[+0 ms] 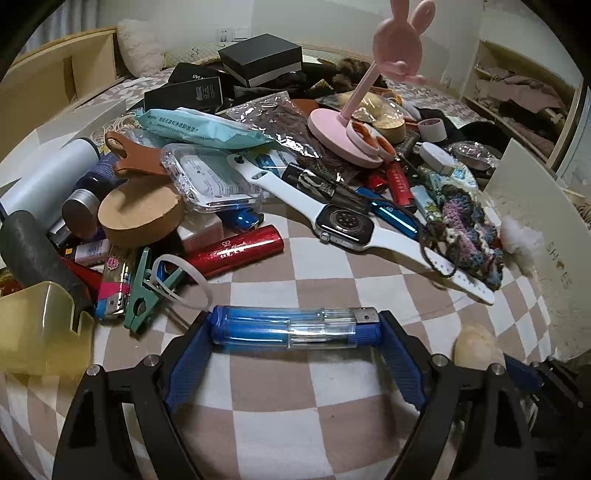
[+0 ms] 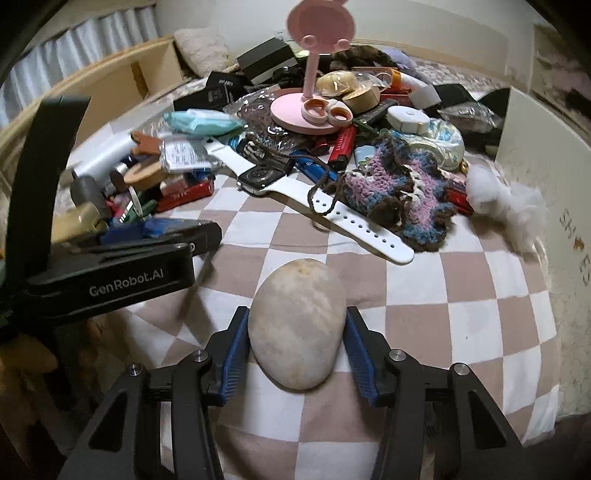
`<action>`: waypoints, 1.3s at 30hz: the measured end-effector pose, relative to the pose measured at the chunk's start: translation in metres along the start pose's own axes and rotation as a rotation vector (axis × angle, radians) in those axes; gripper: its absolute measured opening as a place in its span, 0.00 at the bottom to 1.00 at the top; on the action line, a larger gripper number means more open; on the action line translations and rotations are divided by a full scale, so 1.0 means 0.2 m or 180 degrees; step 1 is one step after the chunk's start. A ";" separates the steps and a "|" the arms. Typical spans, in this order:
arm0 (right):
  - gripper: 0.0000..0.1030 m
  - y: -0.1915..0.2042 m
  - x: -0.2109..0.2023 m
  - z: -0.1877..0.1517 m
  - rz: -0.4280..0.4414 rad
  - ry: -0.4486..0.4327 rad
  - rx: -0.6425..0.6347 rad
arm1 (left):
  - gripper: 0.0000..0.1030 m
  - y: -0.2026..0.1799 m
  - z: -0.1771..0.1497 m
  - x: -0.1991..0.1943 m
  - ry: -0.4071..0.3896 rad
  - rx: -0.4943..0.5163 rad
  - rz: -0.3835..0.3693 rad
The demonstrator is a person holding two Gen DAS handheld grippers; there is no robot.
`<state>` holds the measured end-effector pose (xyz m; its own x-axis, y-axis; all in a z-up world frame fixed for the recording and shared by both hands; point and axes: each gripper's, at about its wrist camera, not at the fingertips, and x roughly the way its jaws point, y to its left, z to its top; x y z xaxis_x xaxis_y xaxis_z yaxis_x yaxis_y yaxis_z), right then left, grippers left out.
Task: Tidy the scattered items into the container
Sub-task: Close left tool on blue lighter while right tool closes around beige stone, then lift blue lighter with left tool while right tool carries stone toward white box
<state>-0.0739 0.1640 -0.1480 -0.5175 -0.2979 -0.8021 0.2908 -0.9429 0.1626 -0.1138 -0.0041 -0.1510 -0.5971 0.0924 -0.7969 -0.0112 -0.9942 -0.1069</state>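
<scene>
Both hand-held grippers loaded over the checkered bedspread (image 1: 295,424).

Left hand-held gripper (image 1: 295,332): jaws wide, clamped endwise on a blue lighter (image 1: 291,326) lying crosswise. Right hand-held gripper (image 2: 297,343): narrower, pads against both sides of a pale stone (image 2: 297,323). White smartwatch (image 1: 345,221) lies in the clutter ahead; white shoebox (image 2: 535,155) stands at right.

Beyond the fingertips (image 1: 207,325) of the left gripper (image 1: 295,328), the pink rabbit stand (image 1: 397,48) loses its ear tips at the top edge. Left of those fingers, a yellow holder (image 1: 40,328) hides the lower end of a dark handle (image 1: 33,251). Ahead of the right gripper (image 2: 297,328), the stand's head (image 2: 321,22) is cut off too. The pile's left side (image 2: 122,158) is blurred. To the fingers' right, the white board's lettering (image 2: 576,240) is smeared and partly unreadable.
</scene>
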 end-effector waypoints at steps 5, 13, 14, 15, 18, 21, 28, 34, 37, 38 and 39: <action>0.50 -0.07 -0.04 0.00 0.0268 0.0043 0.0328 | 0.84 -0.01 -0.01 -0.03 -0.0026 0.0005 -0.0026; 0.50 -0.08 -0.08 -0.02 0.0446 0.0107 0.0493 | 0.84 -0.05 -0.04 -0.11 -0.0103 0.0048 -0.0006; 0.50 -0.09 -0.09 -0.02 0.0474 0.0108 0.0520 | 0.84 -0.05 -0.04 -0.12 -0.0116 0.0043 -0.0008; 0.50 -0.09 -0.10 -0.02 0.0497 0.0105 0.0547 | 0.84 -0.05 -0.04 -0.13 -0.0130 0.0038 -0.0008; 0.50 -0.11 -0.12 -0.02 0.0539 0.0091 0.0618 | 0.84 -0.05 -0.05 -0.17 -0.0180 0.0021 -0.0001; 0.50 -0.14 -0.15 -0.02 0.0585 0.0065 0.0700 | 0.84 -0.05 -0.05 -0.19 -0.0208 -0.0021 -0.0019; 0.50 -0.19 -0.24 0.06 0.0582 -0.0093 0.0765 | 0.84 -0.06 0.03 -0.32 -0.0398 -0.0036 -0.0147; 0.50 -0.22 -0.39 0.15 0.0507 -0.0375 0.0718 | 0.84 -0.08 0.12 -0.45 -0.0592 0.0013 -0.0133; 0.50 -0.25 -0.47 0.19 0.0494 -0.0510 0.0704 | 0.84 -0.10 0.16 -0.52 -0.0678 0.0038 -0.0155; 0.50 -0.26 -0.50 0.21 0.0483 -0.0558 0.0696 | 0.84 -0.12 0.18 -0.55 -0.0710 0.0061 -0.0156; 0.50 -0.26 -0.53 0.22 0.0477 -0.0594 0.0688 | 0.84 -0.13 0.19 -0.57 -0.0738 0.0083 -0.0161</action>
<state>-0.0704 0.2386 -0.0459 -0.6264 -0.4393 -0.6440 0.2076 -0.8903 0.4053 -0.0755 0.0095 -0.0340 -0.7635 0.1299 -0.6326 -0.0646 -0.9900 -0.1254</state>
